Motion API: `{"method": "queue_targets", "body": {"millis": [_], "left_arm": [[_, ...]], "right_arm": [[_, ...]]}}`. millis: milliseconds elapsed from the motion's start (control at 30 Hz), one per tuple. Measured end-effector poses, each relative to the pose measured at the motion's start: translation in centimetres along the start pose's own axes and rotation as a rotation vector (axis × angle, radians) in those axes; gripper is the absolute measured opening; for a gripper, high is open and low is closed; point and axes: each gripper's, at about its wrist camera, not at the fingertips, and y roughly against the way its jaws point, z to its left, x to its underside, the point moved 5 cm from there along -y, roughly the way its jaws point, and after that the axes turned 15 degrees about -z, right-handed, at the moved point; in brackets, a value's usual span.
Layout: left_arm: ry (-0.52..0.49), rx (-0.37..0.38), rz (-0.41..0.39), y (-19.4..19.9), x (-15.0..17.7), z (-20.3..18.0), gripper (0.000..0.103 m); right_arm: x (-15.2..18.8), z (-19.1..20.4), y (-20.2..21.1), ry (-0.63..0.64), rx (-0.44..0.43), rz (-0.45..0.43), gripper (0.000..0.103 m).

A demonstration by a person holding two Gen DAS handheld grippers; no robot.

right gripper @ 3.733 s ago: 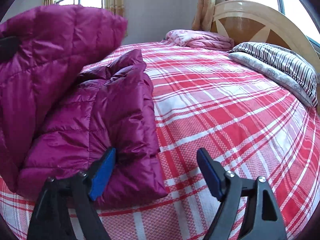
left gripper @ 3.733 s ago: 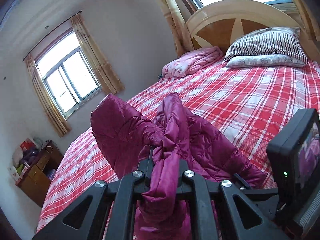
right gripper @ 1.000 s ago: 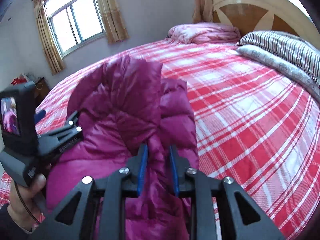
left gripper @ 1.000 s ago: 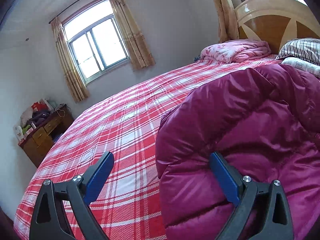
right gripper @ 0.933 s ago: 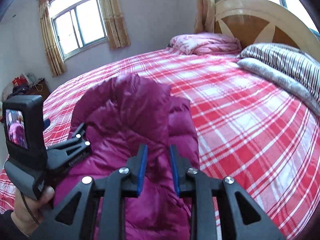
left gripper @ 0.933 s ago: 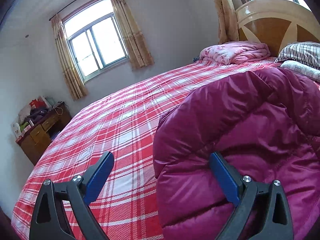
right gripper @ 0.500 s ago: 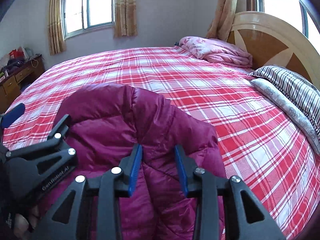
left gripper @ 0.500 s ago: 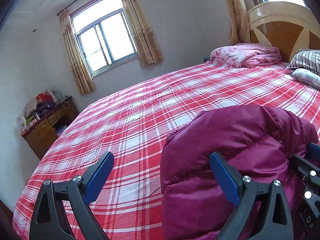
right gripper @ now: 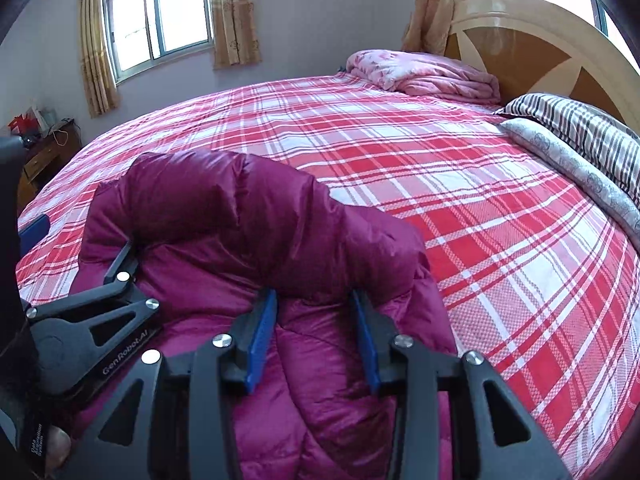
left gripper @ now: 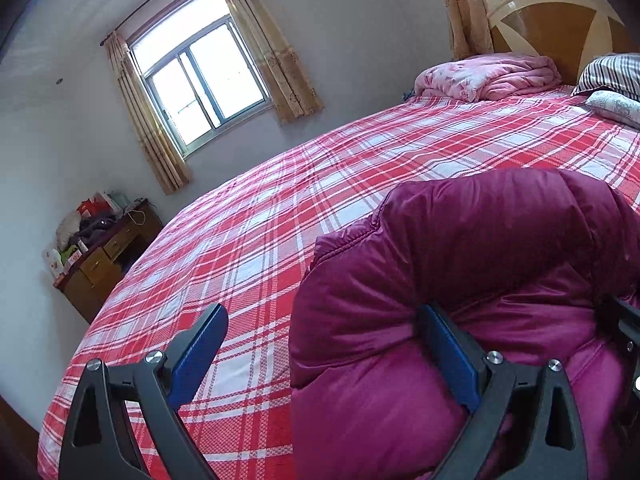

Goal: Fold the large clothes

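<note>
While the magenta puffer jacket (right gripper: 248, 248) lies bunched on the red plaid bedspread (right gripper: 460, 208) at the near edge of the bed, the right gripper (right gripper: 314, 332) sits low over it with its jaws opening; a fold of the quilted fabric lies between the blue pads (right gripper: 260, 336), which no longer pinch it. The left gripper (left gripper: 324, 344) stands wide apart, holding nothing: its right pad presses into the jacket's puffed roll (left gripper: 480, 240), its left pad hangs over bare bedspread (left gripper: 248, 240).

Only the right wrist view shows the left gripper's black frame (right gripper: 92, 320) lying against the jacket, with a fingertip (right gripper: 56, 446) of the person's hand below it. It also takes in the whole headboard (right gripper: 532, 40) and striped pillow (right gripper: 576, 128). The left wrist view alone shows the wooden cabinet (left gripper: 104, 260) clearly, cluttered on top. Both show the window (left gripper: 200, 80), curtains (left gripper: 276, 52) and folded pink quilt (left gripper: 484, 76).
</note>
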Motion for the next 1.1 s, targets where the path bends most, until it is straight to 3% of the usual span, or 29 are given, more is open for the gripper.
{"method": "queue_targets", "body": {"millis": [433,1100], "left_arm": [[0.013,0.04,0.059,-1.1,0.8,-0.5,0.098],[0.008,0.056,0.083,-1.8,1.1,-0.9,0.098]], "right_arm": [[0.8,-0.3,-1.2,-0.033,-0.015,0.042,0.042],[1.2,-0.1,-1.9,-0.021,-0.009,0.077,0.044]]}}
